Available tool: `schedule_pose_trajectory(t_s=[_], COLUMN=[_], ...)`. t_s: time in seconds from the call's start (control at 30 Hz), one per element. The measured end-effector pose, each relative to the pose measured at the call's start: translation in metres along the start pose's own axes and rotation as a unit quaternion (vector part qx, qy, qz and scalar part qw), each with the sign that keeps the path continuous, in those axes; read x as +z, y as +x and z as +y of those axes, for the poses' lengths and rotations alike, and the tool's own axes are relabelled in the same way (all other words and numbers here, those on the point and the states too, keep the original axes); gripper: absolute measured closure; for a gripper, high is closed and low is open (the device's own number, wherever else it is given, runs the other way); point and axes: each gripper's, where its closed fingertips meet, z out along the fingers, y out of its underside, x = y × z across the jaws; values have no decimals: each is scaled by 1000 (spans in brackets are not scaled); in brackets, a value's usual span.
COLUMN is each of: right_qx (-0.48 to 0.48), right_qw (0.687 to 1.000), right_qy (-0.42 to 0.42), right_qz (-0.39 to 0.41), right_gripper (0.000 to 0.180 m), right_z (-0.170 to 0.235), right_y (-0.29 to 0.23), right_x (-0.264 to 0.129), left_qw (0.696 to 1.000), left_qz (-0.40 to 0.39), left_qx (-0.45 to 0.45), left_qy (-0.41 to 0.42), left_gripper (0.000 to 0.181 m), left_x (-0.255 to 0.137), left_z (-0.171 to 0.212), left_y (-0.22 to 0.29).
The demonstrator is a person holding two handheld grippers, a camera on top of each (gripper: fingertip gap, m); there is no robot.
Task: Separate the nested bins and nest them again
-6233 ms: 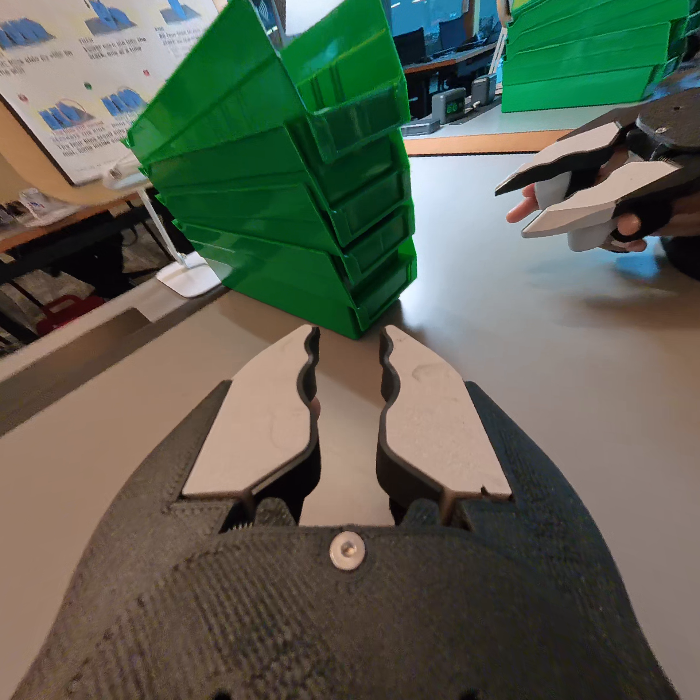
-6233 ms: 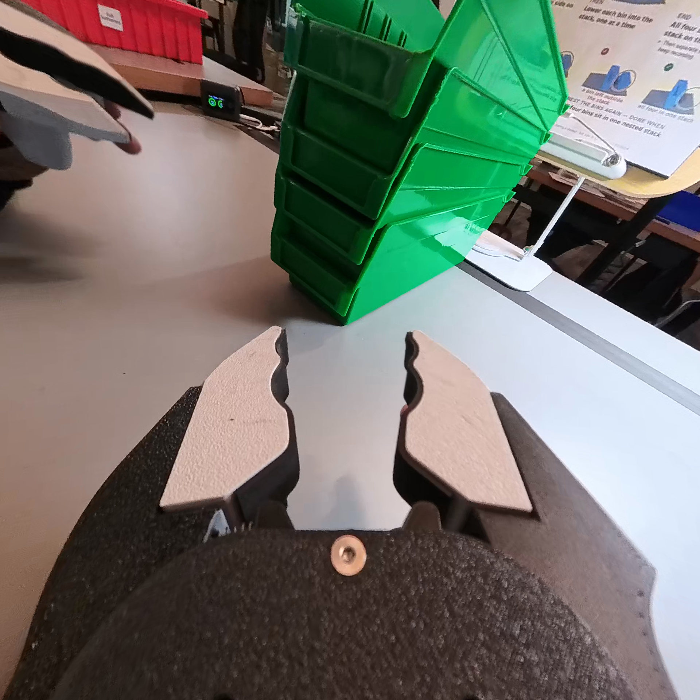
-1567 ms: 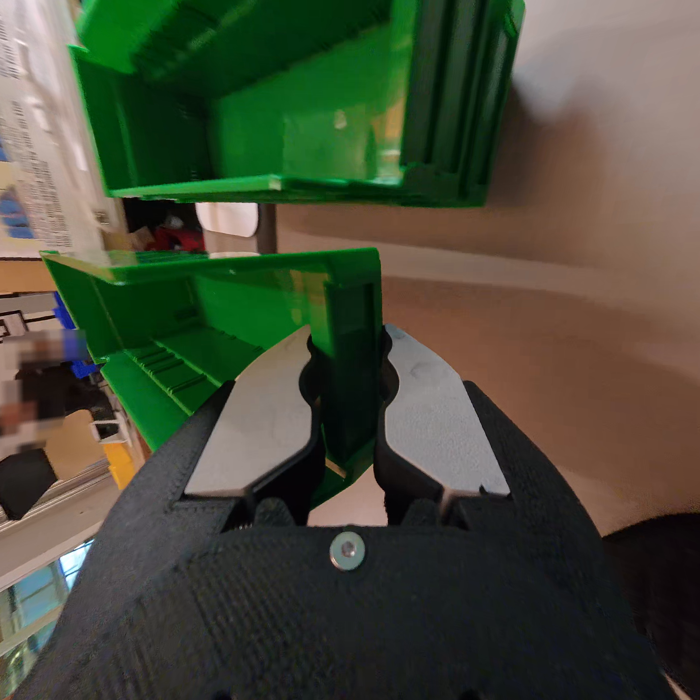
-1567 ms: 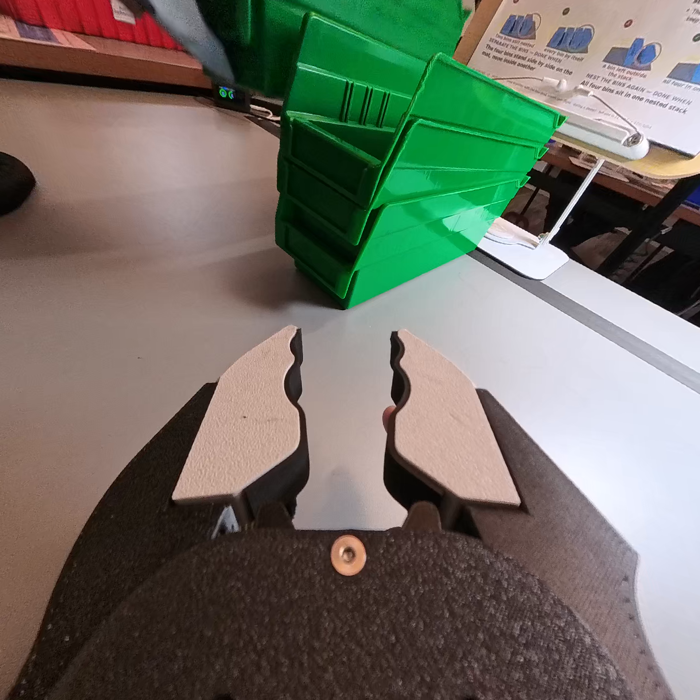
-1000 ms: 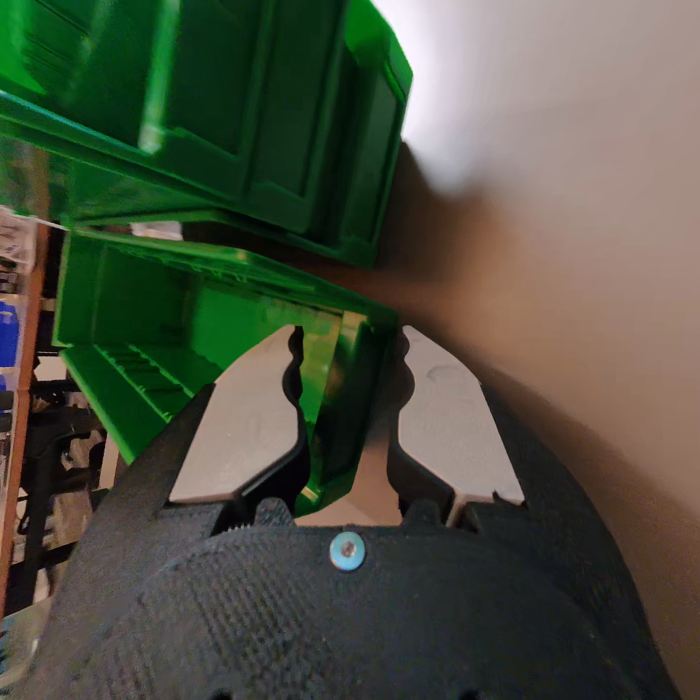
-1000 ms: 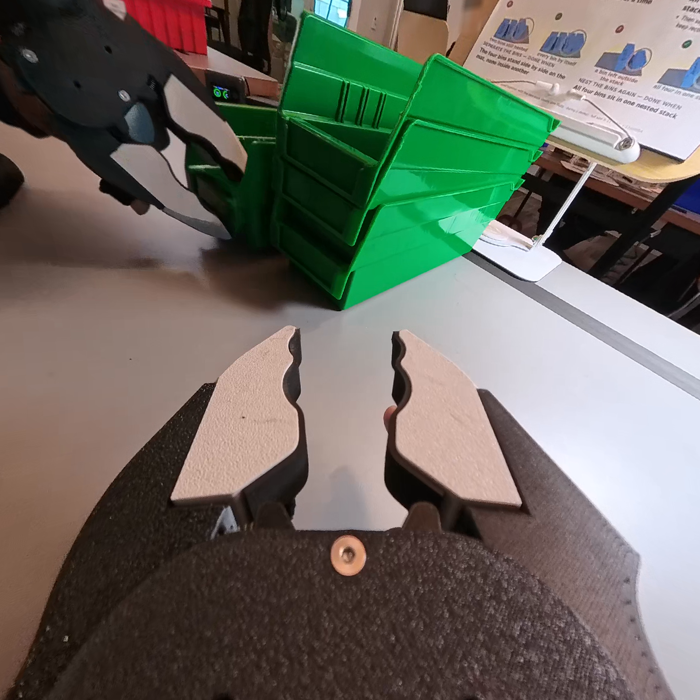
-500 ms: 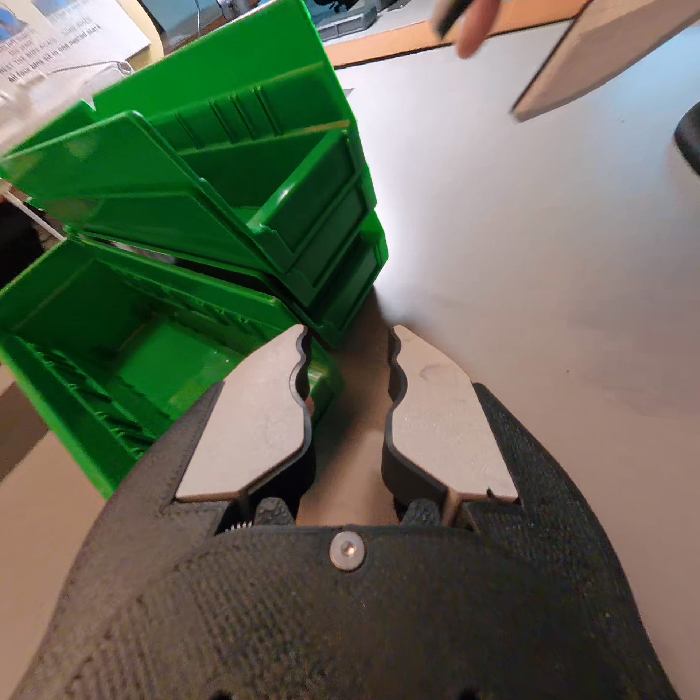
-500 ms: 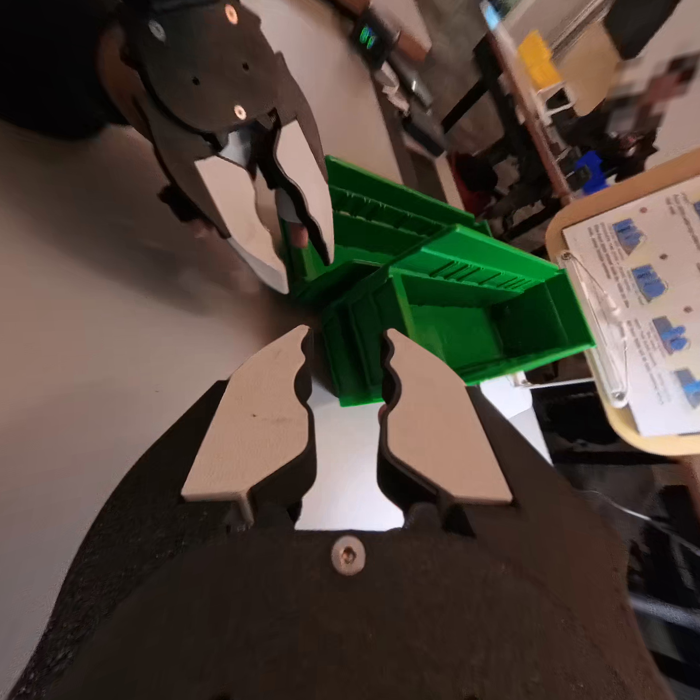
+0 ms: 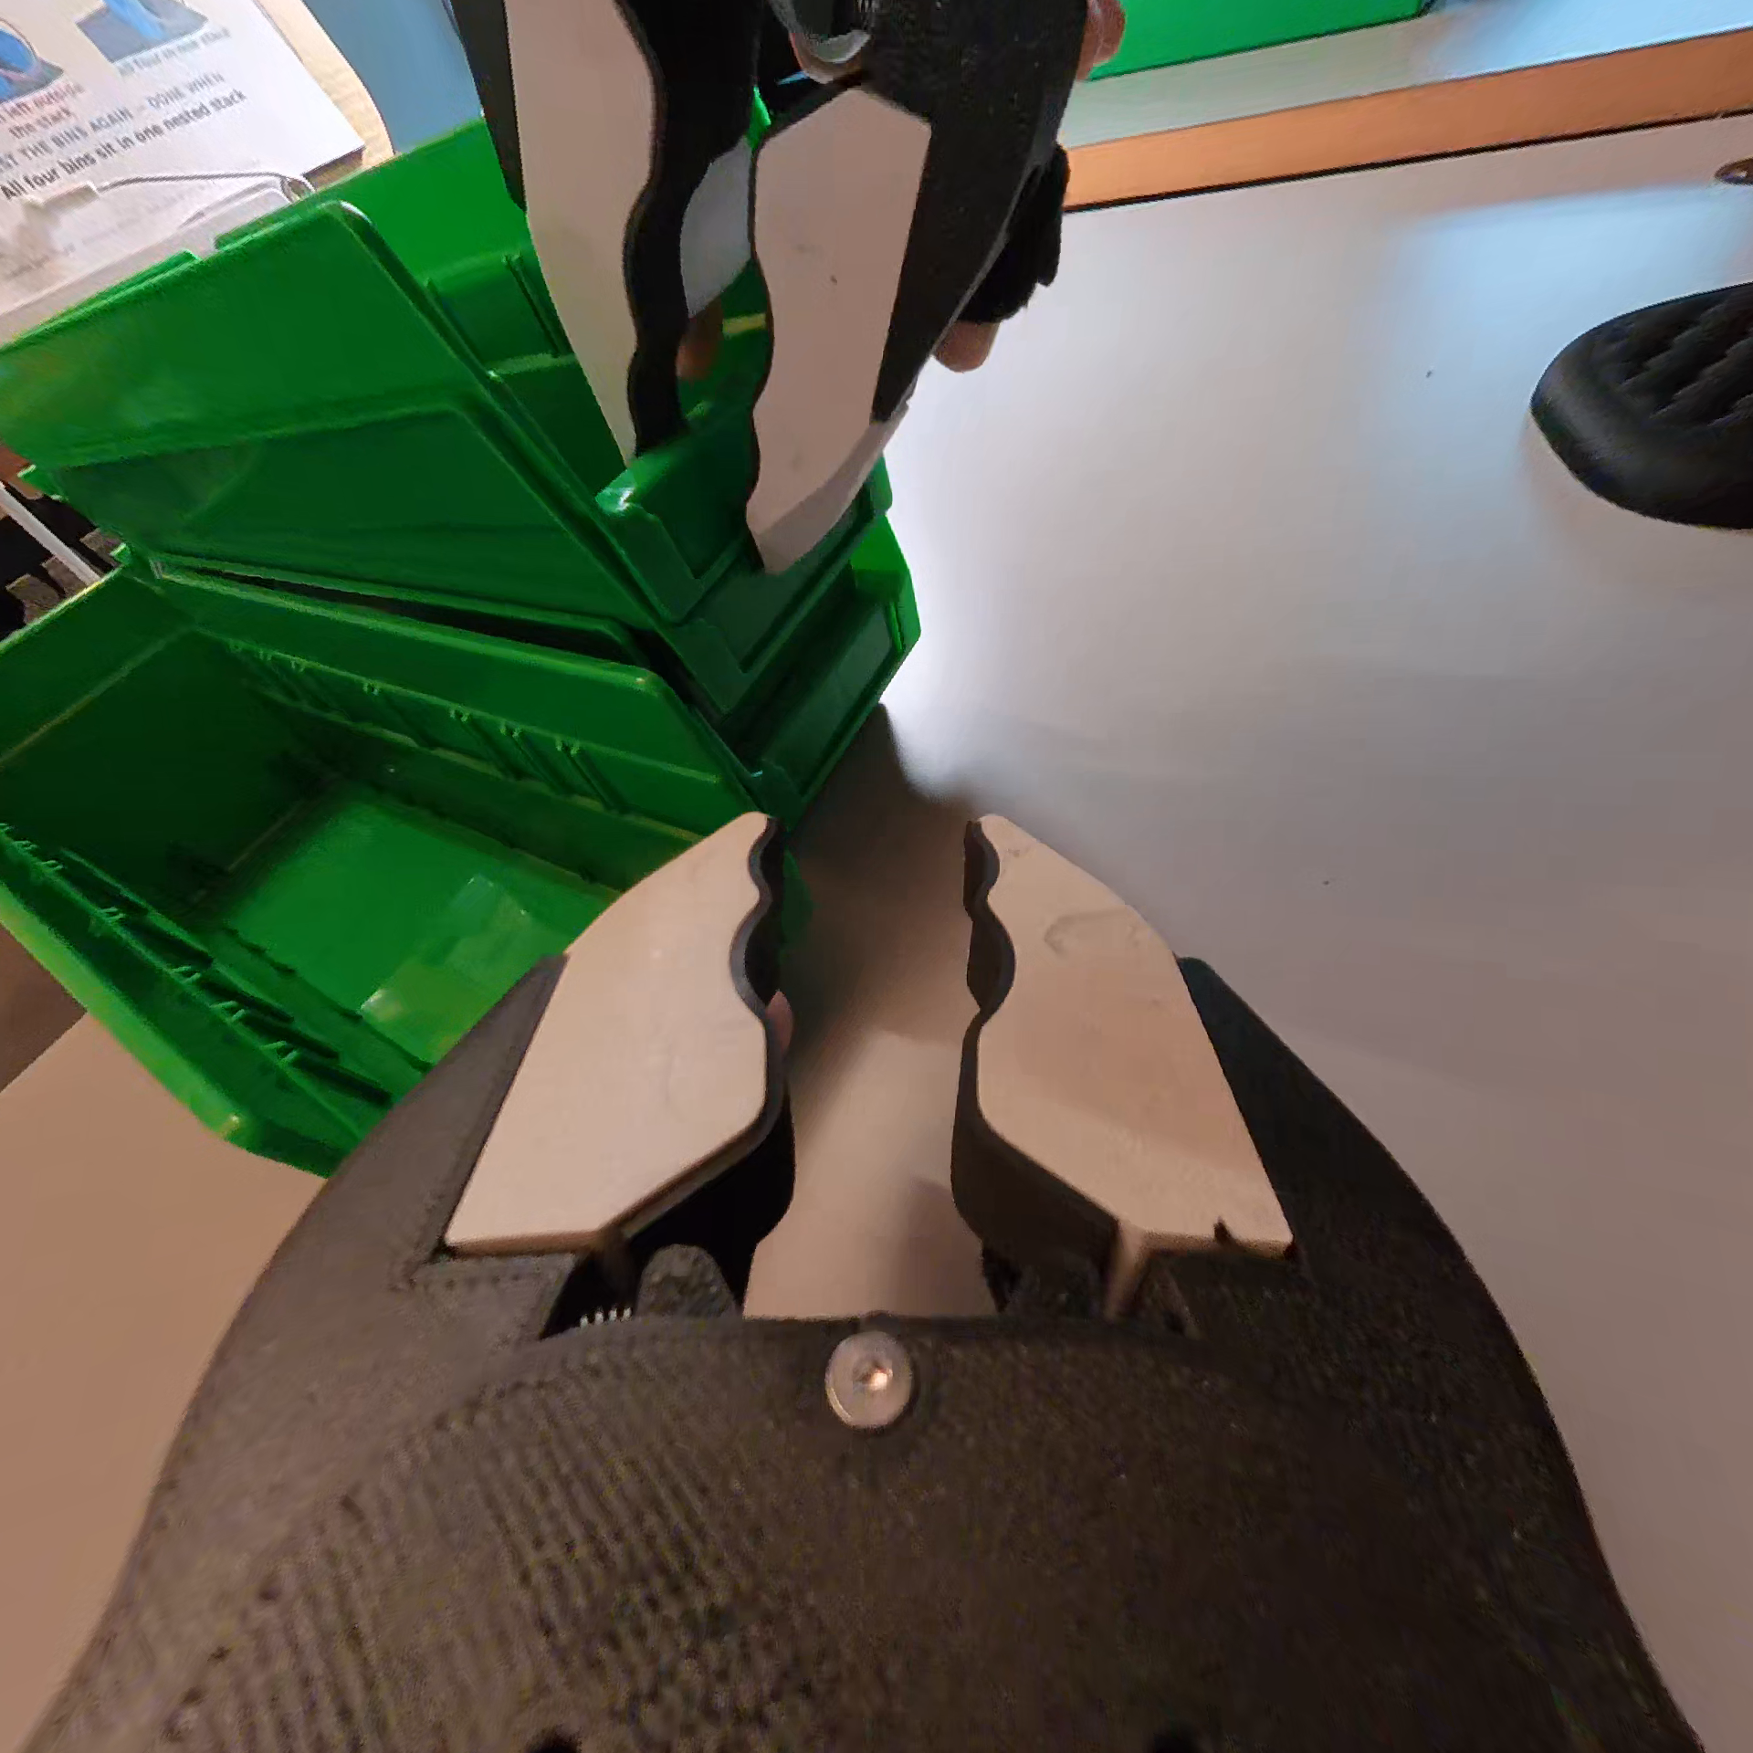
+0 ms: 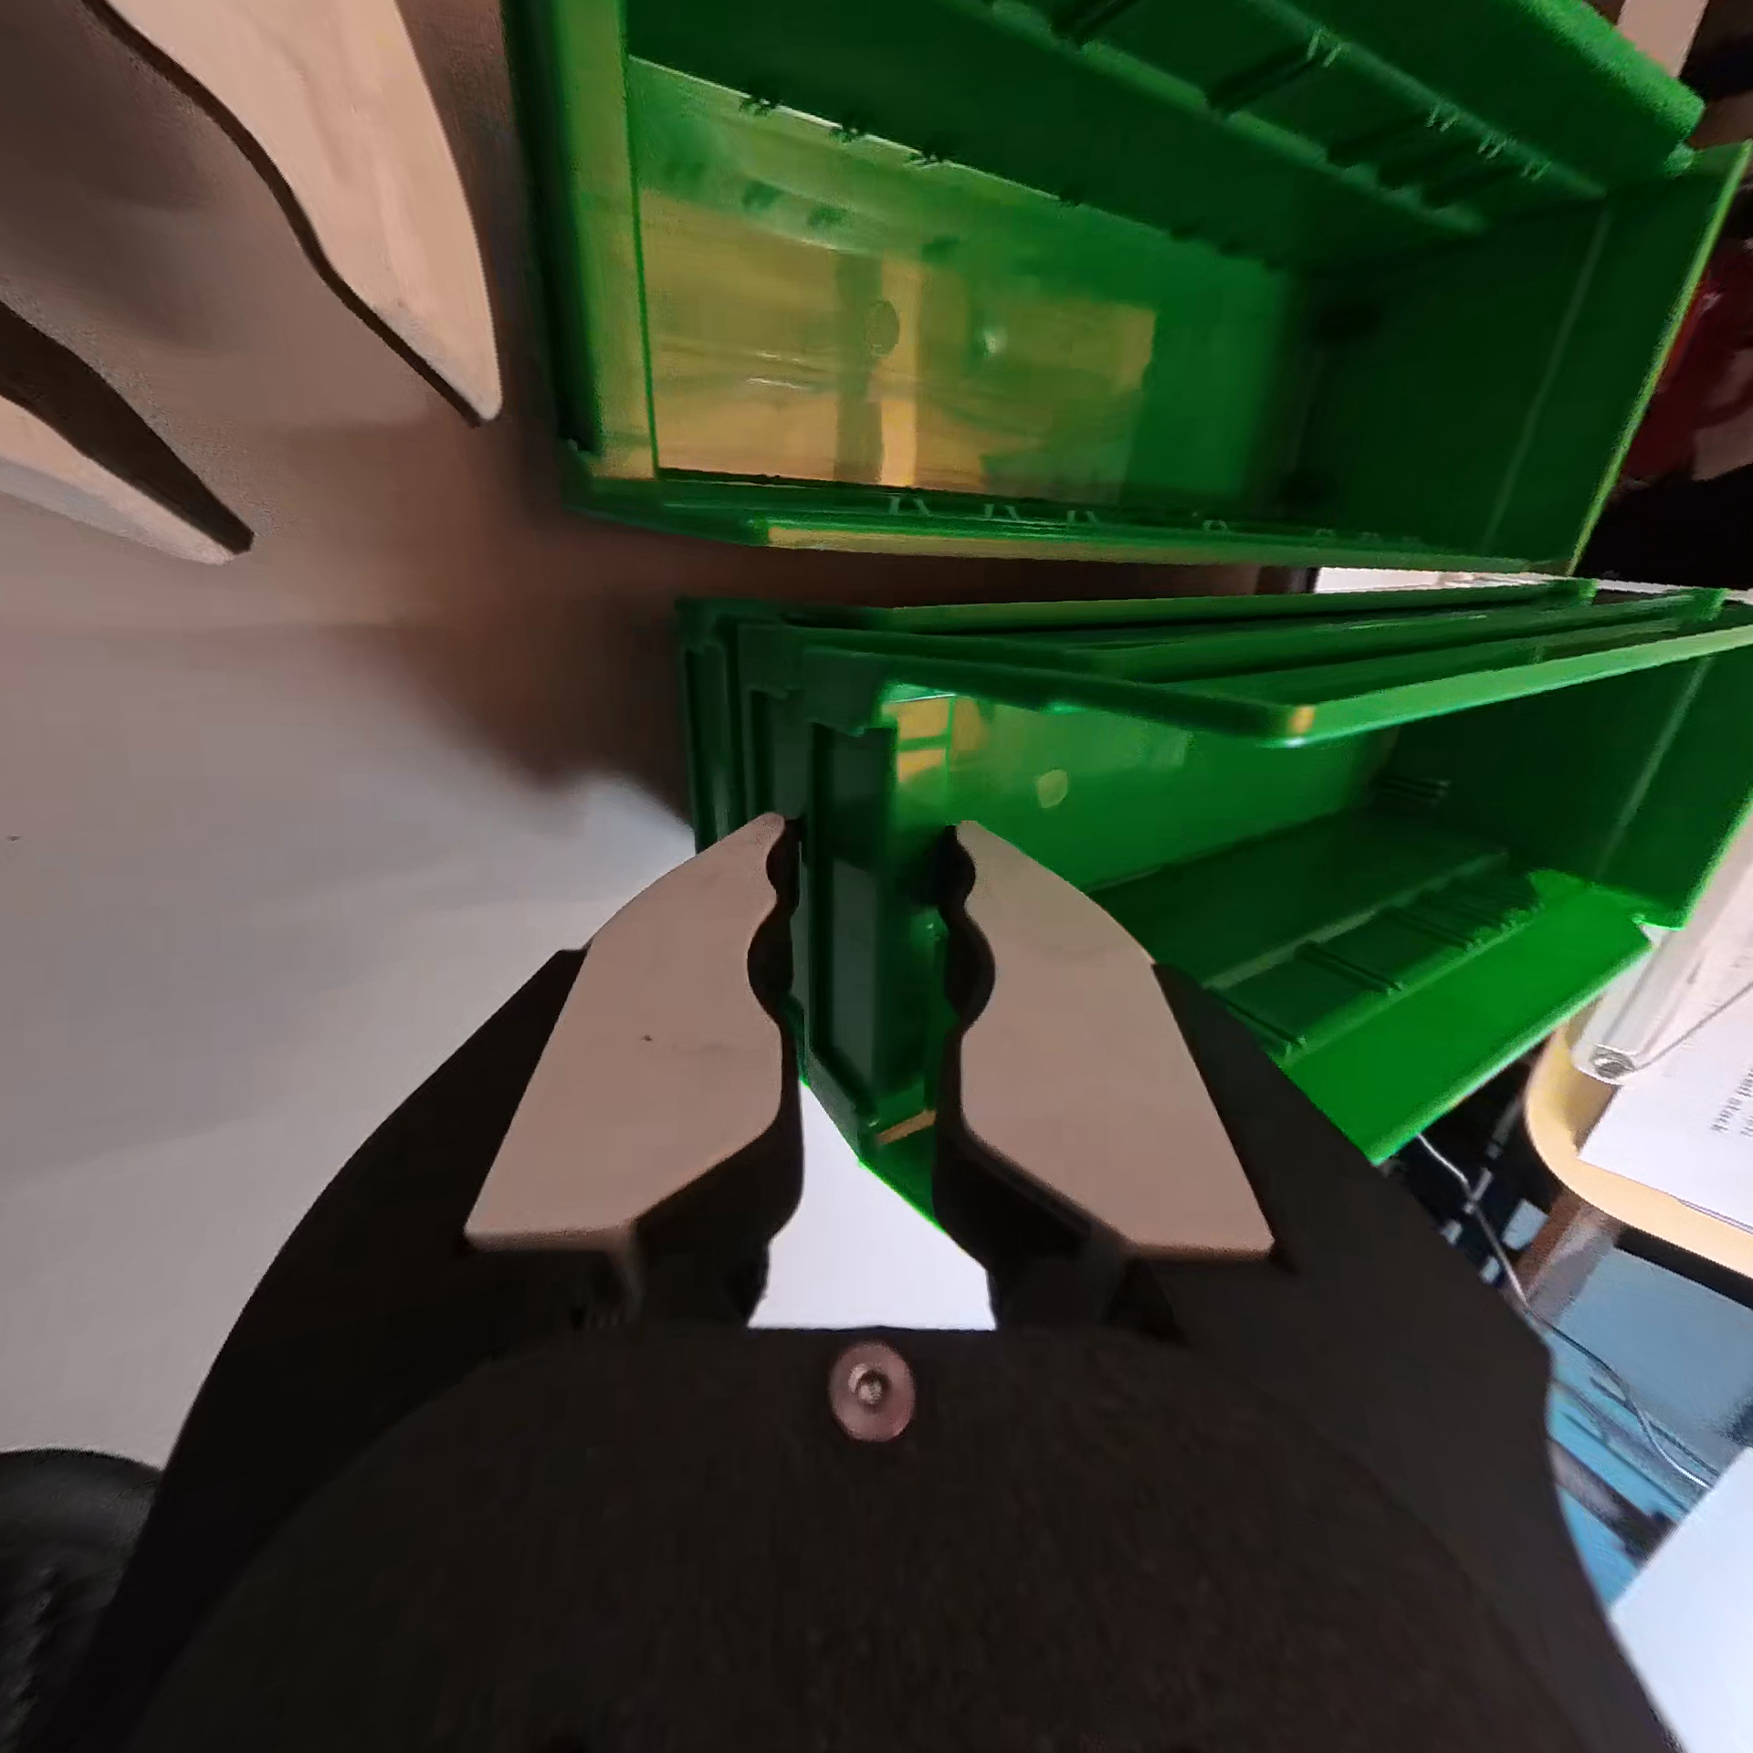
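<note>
One green bin (image 9: 285, 901) stands alone on the grey table (image 9: 1328, 664), left of a stack of nested green bins (image 9: 759, 664). My left gripper (image 9: 873, 835) is open and empty, just in front of the single bin's near corner. My right gripper (image 10: 868, 835) is shut on the front wall of the top bin (image 10: 1233, 854) of the stack, one finger inside and one outside. It shows from above in the left wrist view (image 9: 721, 474). The single bin (image 10: 949, 332) and the left gripper (image 10: 356, 488) also show in the right wrist view.
A black rounded pad (image 9: 1660, 417) lies on the table at the right. An instruction sheet (image 9: 142, 95) stands behind the bins, with a clipboard and paper (image 10: 1660, 1091) beside the stack. A wooden table edge (image 9: 1423, 104) runs along the back. Some 10 cm of space lies between my two pairs of fingers.
My left gripper set the lifted bin down beside the stack, let go and drew back. My right gripper swung over the stack and closed on the top bin's front wall.
</note>
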Motion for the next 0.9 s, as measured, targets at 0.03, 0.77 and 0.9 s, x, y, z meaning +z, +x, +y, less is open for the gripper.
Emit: schedule_pose_trajectory(t_s=[0.03, 0.77, 0.9], right_qx=[1, -12, -22], right_qw=[1000, 989, 989], right_qy=[3, 60, 51], right_qz=[-8, -134, -137], right_gripper=[152, 153, 154], right_z=[0, -9, -7], right_y=[-2, -49, -50], right_x=[-1, -68, -64], left_qw=[1000, 994, 994], left_qz=[-2, -25, -32], left_qx=[-2, -66, -62], left_qy=[3, 89, 85], left_gripper=[144, 155, 157], left_x=[0, 10, 16], left_z=[-1, -46, -42], left_y=[0, 13, 14])
